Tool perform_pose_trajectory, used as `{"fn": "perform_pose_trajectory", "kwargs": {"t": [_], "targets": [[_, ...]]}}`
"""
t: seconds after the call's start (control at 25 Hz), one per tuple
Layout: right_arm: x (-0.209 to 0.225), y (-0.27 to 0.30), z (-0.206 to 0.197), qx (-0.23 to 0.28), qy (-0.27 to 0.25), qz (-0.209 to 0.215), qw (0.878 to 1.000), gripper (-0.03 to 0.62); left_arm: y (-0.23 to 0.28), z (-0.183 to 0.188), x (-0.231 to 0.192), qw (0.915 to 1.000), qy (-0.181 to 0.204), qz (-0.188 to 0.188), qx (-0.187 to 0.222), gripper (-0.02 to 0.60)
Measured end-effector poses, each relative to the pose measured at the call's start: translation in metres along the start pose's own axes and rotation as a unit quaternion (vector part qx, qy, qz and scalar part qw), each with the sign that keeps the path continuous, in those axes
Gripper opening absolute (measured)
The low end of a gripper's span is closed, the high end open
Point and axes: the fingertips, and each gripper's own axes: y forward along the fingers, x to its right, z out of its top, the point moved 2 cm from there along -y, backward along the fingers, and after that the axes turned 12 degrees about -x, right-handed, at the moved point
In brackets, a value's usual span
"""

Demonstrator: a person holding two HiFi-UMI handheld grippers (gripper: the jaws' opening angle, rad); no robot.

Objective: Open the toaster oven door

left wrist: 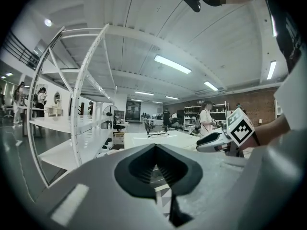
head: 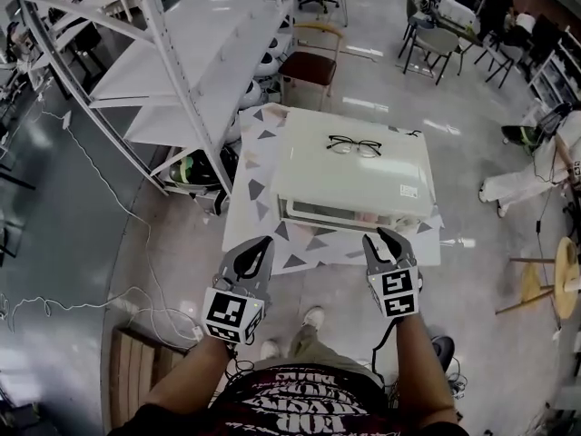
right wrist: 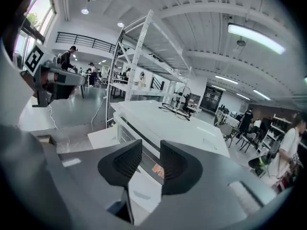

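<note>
Now you hold both grippers near the toaster oven [head: 354,178] on the desk [head: 245,200], its door [head: 349,214] closed. The right gripper [head: 381,241] jaws are slightly apart and empty, likely aimed at its front. The left gripper [head: 257,247] jaws are together and empty.

A large open lab or workshop hall: bare white metal shelving [head: 195,57], a grey floor [head: 64,207], scattered chairs [head: 309,62], ceiling strip lights [left wrist: 172,64], brick wall [left wrist: 249,99].

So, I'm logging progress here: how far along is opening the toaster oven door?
Done: nothing yet; the toaster oven door is shut. In hand: the right gripper, jaws apart and empty, hovers just short of it; the left gripper is shut on nothing. Left: grip the door and swing it open.
</note>
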Motion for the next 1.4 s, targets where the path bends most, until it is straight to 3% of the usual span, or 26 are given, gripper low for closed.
{"fn": "perform_pose_trajectory", "kwargs": {"t": [0.2, 0.68, 1.4], "targets": [[0.004, 0.026, -0.006, -0.035, -0.024, 0.015, 0.999, 0.183, -0.002, 0.000, -0.007, 0.9999, -0.001, 0.010, -0.003, 0.000], [0.006, 0.058, -0.013, -0.101, -0.098, 0.015, 0.990, 0.200, -0.003, 0.001, -0.008, 0.9999, 0.005, 0.011, -0.005, 0.000], [-0.025, 0.036, -0.042, -0.109, -0.038, 0.038, 0.993, 0.206, -0.030, -0.006, -0.004, 0.9999, 0.009, 0.008, -0.004, 0.000]]}}
